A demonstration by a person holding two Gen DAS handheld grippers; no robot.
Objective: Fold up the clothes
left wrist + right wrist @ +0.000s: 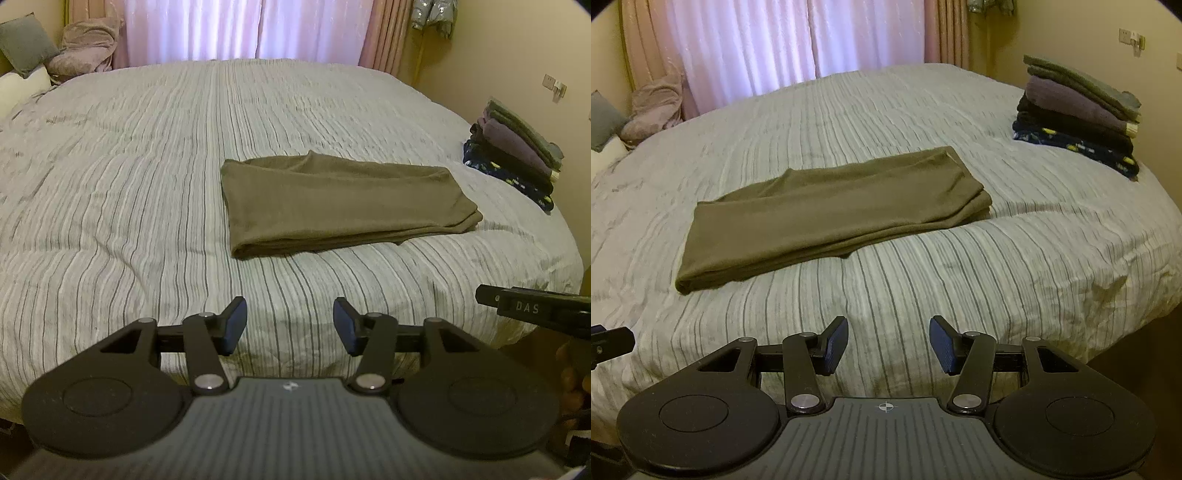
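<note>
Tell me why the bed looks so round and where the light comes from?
Both wrist views are fisheye, so the striped bed bulges and the corners go black. Daylight glows through the white curtains, washed out there, leaving the brown folded garment dim; the bed's far edge is slightly blurred.

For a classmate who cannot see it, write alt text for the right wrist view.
A folded olive-brown garment lies on a striped grey bed cover, beyond the open, empty right gripper. A stack of folded clothes sits at the bed's far right corner, before pink curtains.

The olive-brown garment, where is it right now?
The olive-brown garment lies folded on the striped bedspread, ahead of both open grippers, left of the stack of folded clothes.
</note>
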